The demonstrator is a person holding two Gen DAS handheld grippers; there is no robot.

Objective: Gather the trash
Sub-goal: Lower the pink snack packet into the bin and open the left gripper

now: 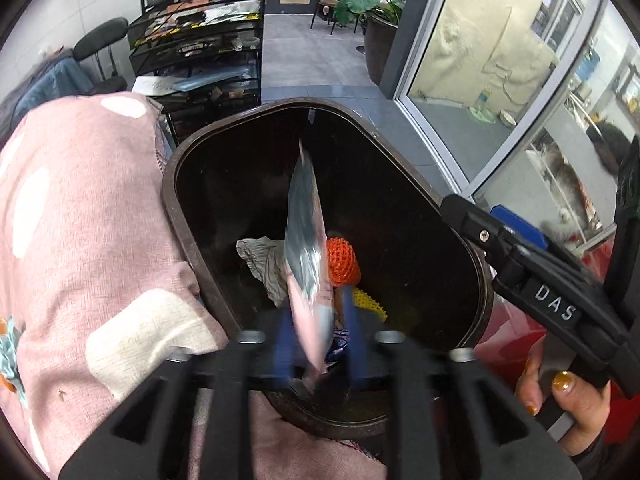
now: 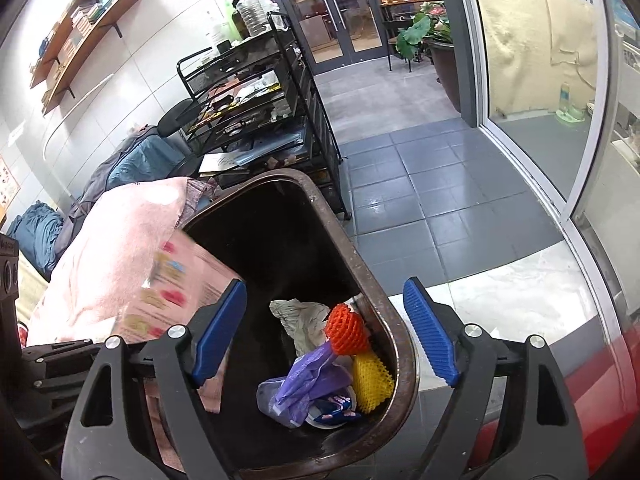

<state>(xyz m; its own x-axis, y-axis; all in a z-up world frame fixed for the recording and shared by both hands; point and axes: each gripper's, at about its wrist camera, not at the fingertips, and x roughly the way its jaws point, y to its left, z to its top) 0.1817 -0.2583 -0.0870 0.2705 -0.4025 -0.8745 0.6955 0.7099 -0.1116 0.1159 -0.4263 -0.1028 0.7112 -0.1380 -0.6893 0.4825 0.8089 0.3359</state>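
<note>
A dark brown bin (image 2: pixel 400 344) stood open. In it lay a crumpled paper (image 2: pixel 300 320), an orange net (image 2: pixel 347 330), a yellow net (image 2: pixel 370 378), a purple bag (image 2: pixel 308 380) and a small blue and white wrapper (image 2: pixel 332 406).

A flat pink and silver packet (image 1: pixel 306 248) stood on edge over the bin's mouth. Its low end sat between the blue pads (image 1: pixel 285 344) of the left tongs (image 1: pixel 318 346). The pads stood a little apart, one on each side of the packet. They were blurred, so I could not tell if they touched it. In the right view the packet showed as a smeared pink sheet with colored marks, partly behind one pad.

The right tongs (image 2: pixel 324 330) stood wide apart over the bin with nothing between them. A hand (image 1: pixel 560 396) with gold nails gripped their handle, cut off at the edge.

A pink cloth (image 1: pixel 80 240) with white spots lay beside the bin. Behind were a black wire rack (image 2: pixel 256 108), gray floor tiles (image 2: pixel 432 184), glass doors (image 2: pixel 344 12) and a potted plant (image 2: pixel 420 32).
</note>
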